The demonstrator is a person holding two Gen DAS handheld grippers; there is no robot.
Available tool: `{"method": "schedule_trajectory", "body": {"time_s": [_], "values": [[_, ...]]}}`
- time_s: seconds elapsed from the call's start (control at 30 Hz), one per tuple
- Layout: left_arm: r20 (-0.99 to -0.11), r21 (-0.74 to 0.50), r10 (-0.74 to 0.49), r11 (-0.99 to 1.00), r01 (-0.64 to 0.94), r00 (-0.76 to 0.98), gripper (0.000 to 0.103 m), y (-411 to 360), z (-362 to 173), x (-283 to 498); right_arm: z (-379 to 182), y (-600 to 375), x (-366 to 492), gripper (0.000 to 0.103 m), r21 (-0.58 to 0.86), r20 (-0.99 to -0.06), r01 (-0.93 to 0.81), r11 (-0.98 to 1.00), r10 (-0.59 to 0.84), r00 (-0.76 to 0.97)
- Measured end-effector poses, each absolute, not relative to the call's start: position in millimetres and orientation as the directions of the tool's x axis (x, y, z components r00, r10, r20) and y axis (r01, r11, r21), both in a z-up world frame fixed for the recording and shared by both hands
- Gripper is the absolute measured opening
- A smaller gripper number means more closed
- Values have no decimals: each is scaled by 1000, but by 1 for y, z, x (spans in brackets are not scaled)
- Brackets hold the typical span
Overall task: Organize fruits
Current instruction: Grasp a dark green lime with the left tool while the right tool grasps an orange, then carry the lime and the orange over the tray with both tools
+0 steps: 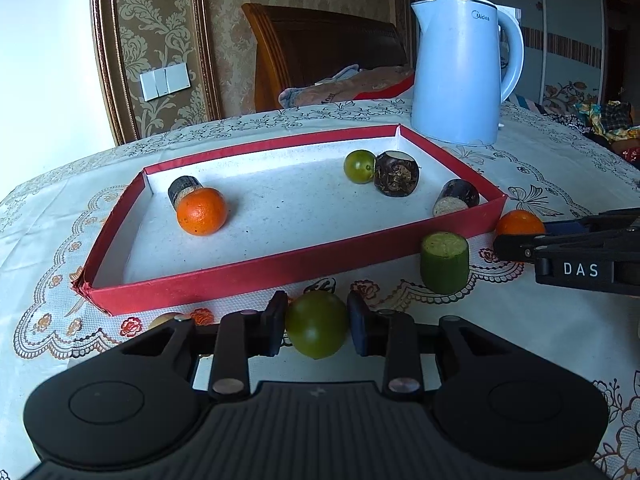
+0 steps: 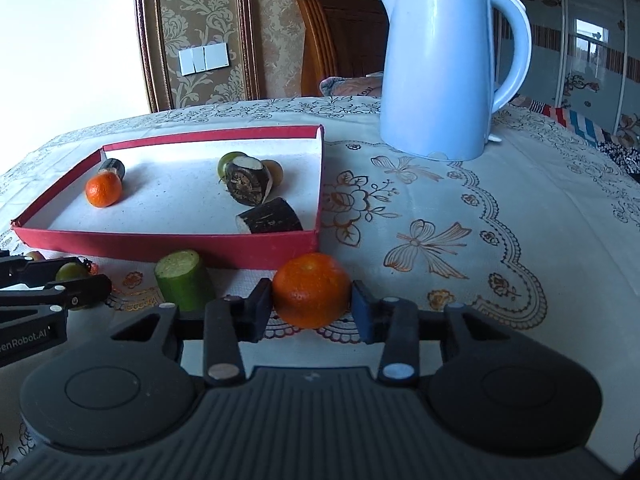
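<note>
My left gripper (image 1: 316, 326) is shut on a green round fruit (image 1: 316, 323), just in front of the red tray (image 1: 240, 276). My right gripper (image 2: 312, 304) is shut on an orange (image 2: 311, 289) near the tray's right front corner (image 2: 312, 240). A green sugarcane piece (image 1: 444, 262) stands on the cloth between the two grippers; it also shows in the right wrist view (image 2: 184, 280). Inside the tray lie an orange (image 1: 201, 211), a green fruit (image 1: 359, 166) and dark sugarcane pieces (image 1: 397, 174), (image 1: 456, 198), (image 1: 182, 190).
A blue electric kettle (image 1: 460, 68) stands behind the tray on the right. A small brownish fruit (image 1: 166, 320) lies on the cloth left of my left gripper. The lace tablecloth (image 2: 460, 220) extends right of the tray. A wooden headboard stands behind the table.
</note>
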State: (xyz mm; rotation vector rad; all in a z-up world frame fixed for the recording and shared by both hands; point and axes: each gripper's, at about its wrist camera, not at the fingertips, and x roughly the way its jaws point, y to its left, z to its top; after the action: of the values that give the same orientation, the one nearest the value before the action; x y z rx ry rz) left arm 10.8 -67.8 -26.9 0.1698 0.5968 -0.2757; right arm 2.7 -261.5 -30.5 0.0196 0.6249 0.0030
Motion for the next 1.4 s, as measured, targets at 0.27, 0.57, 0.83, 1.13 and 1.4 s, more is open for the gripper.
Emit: {"method": "schedule_trajectory", "body": {"time_s": [0.27, 0.57, 0.83, 1.13, 1.4], "values": [[-538, 84, -214, 949, 305, 815, 31, -67, -23, 5, -26, -272, -5, 39, 69, -543, 47, 997, -2, 839], [-523, 80, -213, 952, 295, 826, 31, -66, -21, 5, -19, -273, -14, 39, 93, -488, 63, 994, -9, 873], [-515, 27, -219, 962, 271, 829, 31, -59, -17, 7, -11, -255, -19, 39, 66, -441, 21, 998, 11, 897], [-482, -3, -181, 979, 205, 857, 31, -50, -6, 15, -4, -237, -9, 39, 60, -445, -19, 998, 44, 894], [-495, -28, -156, 986, 164, 855, 31, -43, -2, 31, -2, -226, 5, 39, 51, -462, -32, 998, 52, 885]]}}
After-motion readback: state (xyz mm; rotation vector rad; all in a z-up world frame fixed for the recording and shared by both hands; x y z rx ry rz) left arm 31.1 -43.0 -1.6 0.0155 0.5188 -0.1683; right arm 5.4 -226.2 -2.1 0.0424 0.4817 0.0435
